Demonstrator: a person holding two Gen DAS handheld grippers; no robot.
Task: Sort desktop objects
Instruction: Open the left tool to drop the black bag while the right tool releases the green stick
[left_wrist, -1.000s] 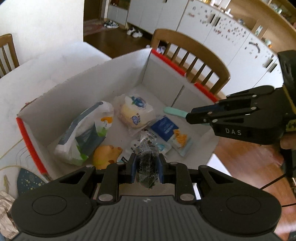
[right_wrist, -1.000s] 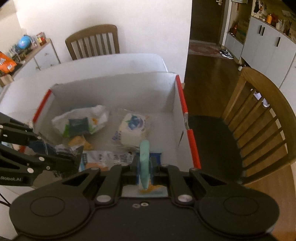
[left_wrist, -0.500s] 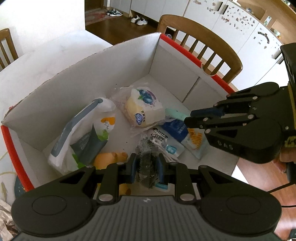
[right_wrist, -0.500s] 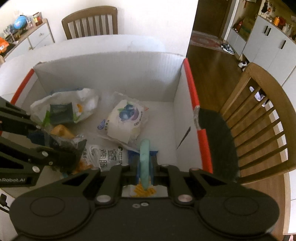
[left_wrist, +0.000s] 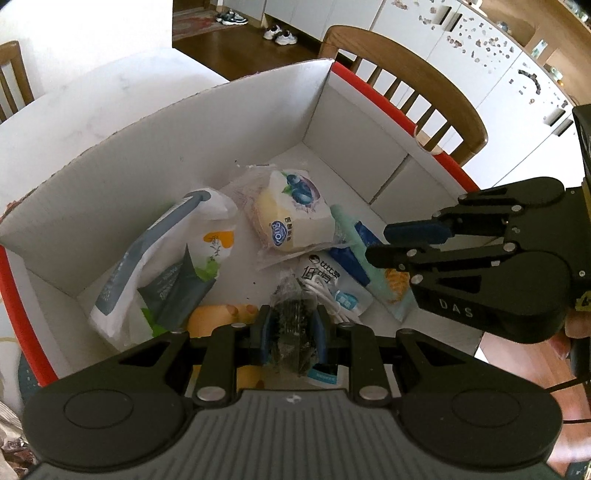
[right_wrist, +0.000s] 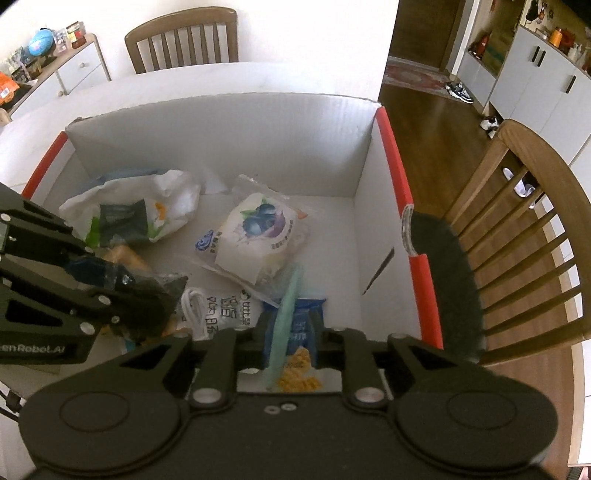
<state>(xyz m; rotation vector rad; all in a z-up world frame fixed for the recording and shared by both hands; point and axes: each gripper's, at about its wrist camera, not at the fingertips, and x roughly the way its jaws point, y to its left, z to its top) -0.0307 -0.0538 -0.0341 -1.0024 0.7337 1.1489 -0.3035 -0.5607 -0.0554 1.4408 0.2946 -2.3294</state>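
A white cardboard box (left_wrist: 110, 177) with red edges (right_wrist: 395, 166) holds several packets. My left gripper (left_wrist: 291, 332) is shut on a dark object in clear wrap (left_wrist: 293, 325), held low over the box's near side; it shows in the right wrist view (right_wrist: 147, 295). My right gripper (right_wrist: 290, 332) has its jaws apart around a mint-green stick (right_wrist: 286, 306), which leans loose between them onto a blueberry bread packet (right_wrist: 258, 229). The stick (left_wrist: 354, 243) lies among the packets in the left wrist view, under the right gripper (left_wrist: 402, 243).
In the box lie a white-green pouch (left_wrist: 166, 266), a yellow item (left_wrist: 218, 317), a white cable packet (left_wrist: 325, 280) and a blue snack packet (right_wrist: 299, 328). A wooden chair (right_wrist: 517, 236) stands beside the box. Another chair (right_wrist: 181, 37) is behind the white table (left_wrist: 92, 99).
Both grippers have sunk lower into the box. My right gripper's jaws have parted and the mint stick has tipped sideways onto the packets. The left still holds the wrapped object.
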